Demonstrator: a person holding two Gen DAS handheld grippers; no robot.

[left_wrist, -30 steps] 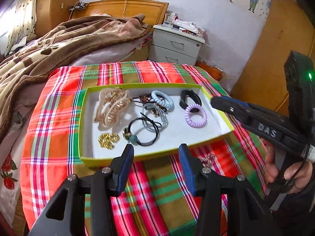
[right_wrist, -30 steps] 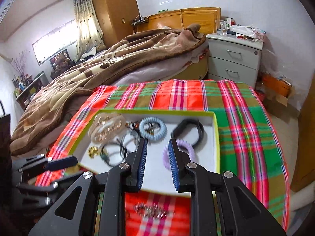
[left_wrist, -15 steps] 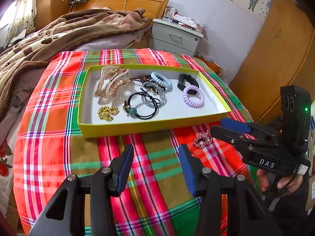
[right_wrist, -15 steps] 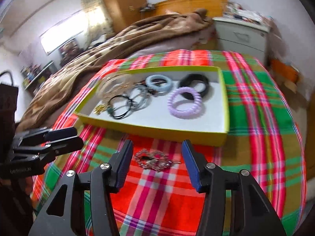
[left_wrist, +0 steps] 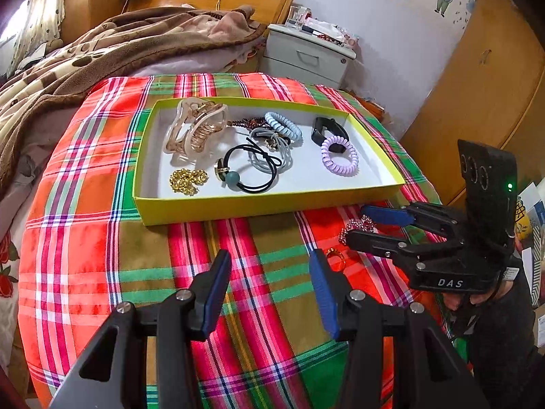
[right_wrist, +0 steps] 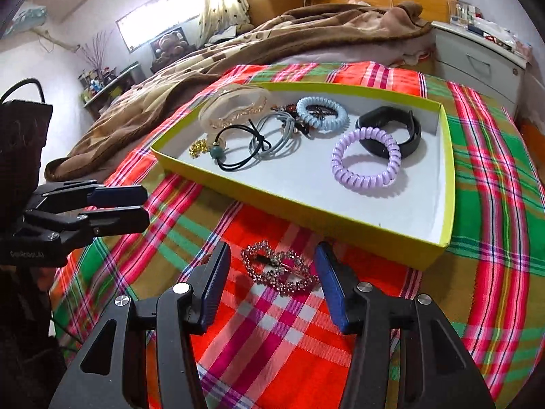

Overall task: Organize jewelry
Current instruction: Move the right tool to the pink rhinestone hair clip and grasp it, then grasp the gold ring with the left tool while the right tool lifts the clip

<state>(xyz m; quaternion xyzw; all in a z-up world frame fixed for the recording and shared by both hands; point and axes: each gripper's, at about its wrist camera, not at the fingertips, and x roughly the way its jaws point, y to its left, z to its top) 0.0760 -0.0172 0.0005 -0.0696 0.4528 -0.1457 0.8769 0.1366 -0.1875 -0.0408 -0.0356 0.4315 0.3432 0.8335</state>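
Observation:
A yellow-green box (left_wrist: 272, 201) (right_wrist: 306, 218) on the plaid cloth holds hair ties, a claw clip (left_wrist: 196, 129), a purple coil tie (right_wrist: 366, 158), a black band (right_wrist: 391, 129) and a gold chain (left_wrist: 188, 180). A pink rhinestone clip (right_wrist: 279, 269) lies on the cloth in front of the box. My right gripper (right_wrist: 272, 279) is open with its fingers on either side of the clip; it also shows in the left wrist view (left_wrist: 374, 226). A gold ring (left_wrist: 335, 255) lies beside my open, empty left gripper (left_wrist: 270, 286), which also shows in the right wrist view (right_wrist: 136, 208).
The plaid cloth (left_wrist: 85, 238) covers a rounded surface that drops off at its edges. A bed with a brown blanket (left_wrist: 85, 54) lies behind it. A white nightstand (left_wrist: 306, 58) and wooden wardrobe (left_wrist: 487, 78) stand at the back right.
Both grippers have drawn back from the box toward the near side of the cloth. My right gripper has opened wide and lowered around the rhinestone clip.

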